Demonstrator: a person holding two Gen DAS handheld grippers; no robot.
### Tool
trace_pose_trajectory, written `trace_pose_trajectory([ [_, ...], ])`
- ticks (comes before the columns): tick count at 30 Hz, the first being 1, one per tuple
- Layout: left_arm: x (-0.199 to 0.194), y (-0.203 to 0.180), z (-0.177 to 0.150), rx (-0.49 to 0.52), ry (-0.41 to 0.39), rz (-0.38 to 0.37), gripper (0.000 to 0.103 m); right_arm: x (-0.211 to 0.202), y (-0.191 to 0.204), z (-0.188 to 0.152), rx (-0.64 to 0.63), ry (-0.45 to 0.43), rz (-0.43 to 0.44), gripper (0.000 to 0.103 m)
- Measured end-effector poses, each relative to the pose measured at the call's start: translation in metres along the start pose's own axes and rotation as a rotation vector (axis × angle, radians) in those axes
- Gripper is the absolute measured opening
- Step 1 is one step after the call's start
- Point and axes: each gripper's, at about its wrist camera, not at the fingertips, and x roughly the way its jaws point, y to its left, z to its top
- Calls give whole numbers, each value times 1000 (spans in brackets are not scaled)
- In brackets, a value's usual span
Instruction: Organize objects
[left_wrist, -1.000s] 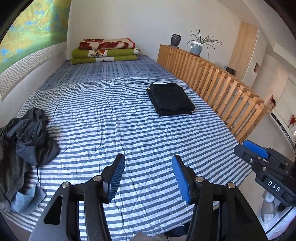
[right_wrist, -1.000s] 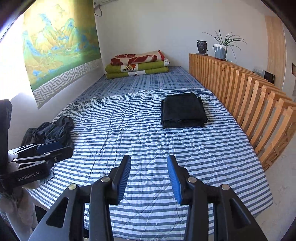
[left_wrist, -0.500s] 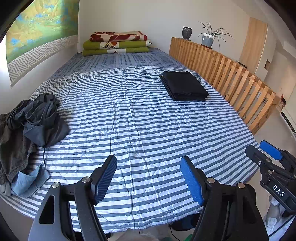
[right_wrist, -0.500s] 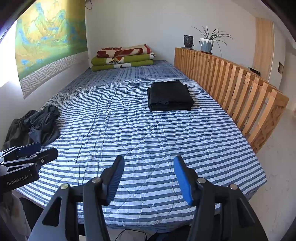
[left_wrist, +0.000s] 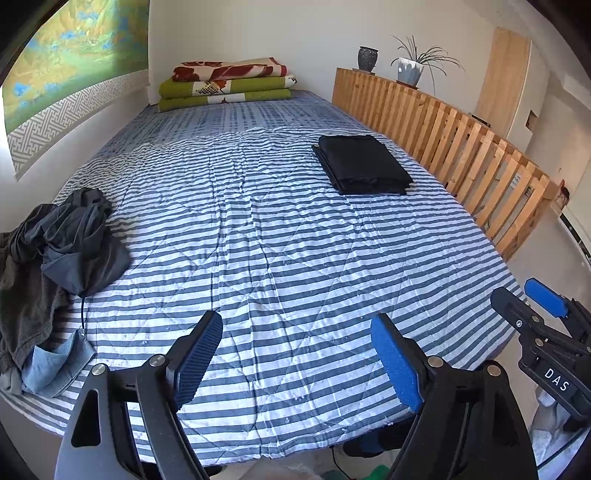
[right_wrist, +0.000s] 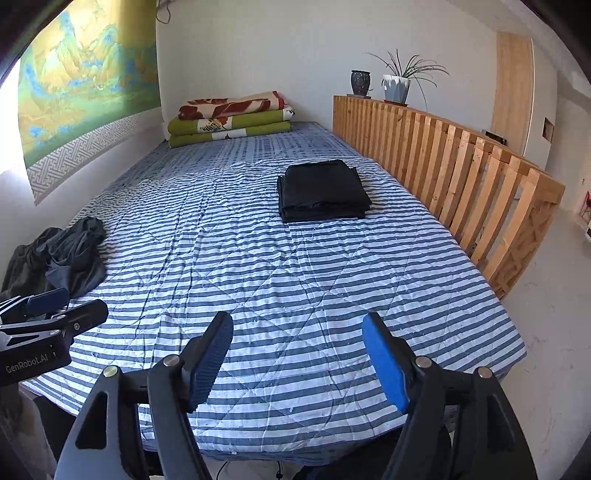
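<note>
While both claws hang over the foot of the bed (left_wrist: 295, 229), neither grips anything: the left claw (left_wrist: 295, 354) has just been spreading its jaws and stands released with only striped quilt between them, and the right claw (right_wrist: 297, 356) has done the same, equally bare.

What is left to tidy, as I judge it, is the crumpled heap of dark clothes (left_wrist: 62, 251) at the left edge of the bed, with a scrap of pale blue fabric at its near end. From the left claw it lies at about ten o'clock, near but not under the jaws; from the right claw it sits further round, toward nine o'clock (right_wrist: 66, 254), with the left claw in between. So the left hand is the nearer one and probably the one to reach first.

The heap has no clean long axis; it straggles roughly along the bed's edge.

A folded black stack (left_wrist: 364, 164) already rests at about one o'clock, just beside the wooden slatted rail (left_wrist: 461, 136), well apart from the heap. Folded green and red blankets (left_wrist: 227, 83) lie at the head of the bed, at twelve o'clock.
</note>
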Motion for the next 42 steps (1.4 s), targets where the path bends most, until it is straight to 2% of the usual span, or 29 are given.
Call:
trace_pose_trajectory([
  [10,12,18,-8,-49,34,21,87,5,13,-1,-34,8,12,69],
  [18,9,30,-10,-77,27,40,87,12,25,-3,-61,19,16,69],
  [42,10,21,-14,-51,31,30,87,14,24,-7,-46,27,16,69],
])
